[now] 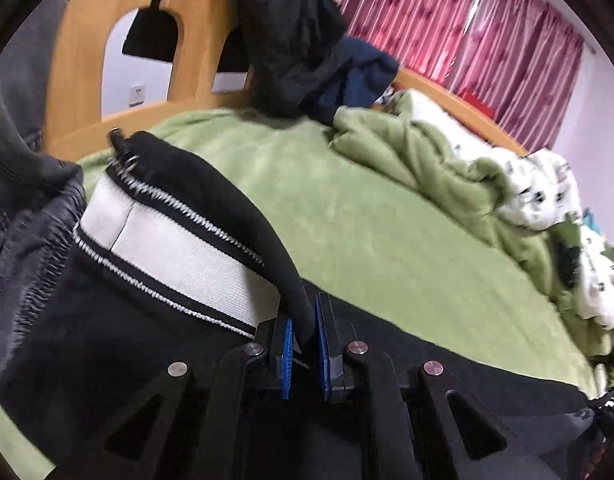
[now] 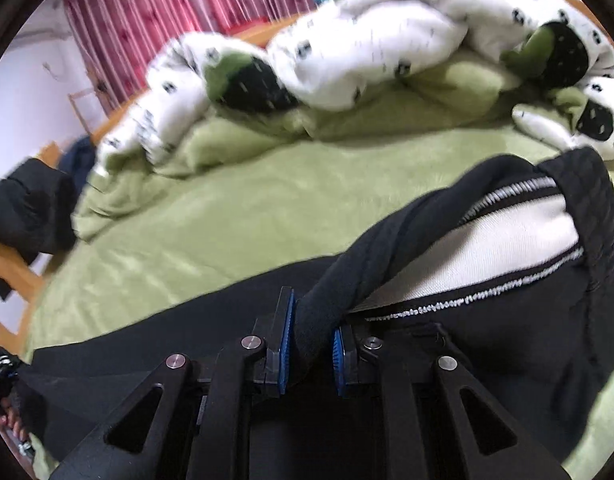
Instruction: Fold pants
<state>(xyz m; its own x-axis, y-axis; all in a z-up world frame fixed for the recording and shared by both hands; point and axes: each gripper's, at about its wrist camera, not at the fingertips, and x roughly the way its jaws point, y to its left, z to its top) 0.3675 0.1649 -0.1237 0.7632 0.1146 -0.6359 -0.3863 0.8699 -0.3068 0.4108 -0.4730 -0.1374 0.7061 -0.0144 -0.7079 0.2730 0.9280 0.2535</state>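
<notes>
Left tool (image 1: 305,346) pinches the black fabric pants' (image 1: 155,344) rolled waistband; right tool (image 2: 313,354) likewise clamps it, above the green-sheeted bed (image 1: 387,232).

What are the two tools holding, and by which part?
Both grip the pants: left tool and right tool each pinch the black waistband edge.

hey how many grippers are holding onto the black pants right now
2. The left gripper is shut on the black pants at the waistband's rolled edge; the right gripper is shut on the same waistband, over the green bed.
</notes>
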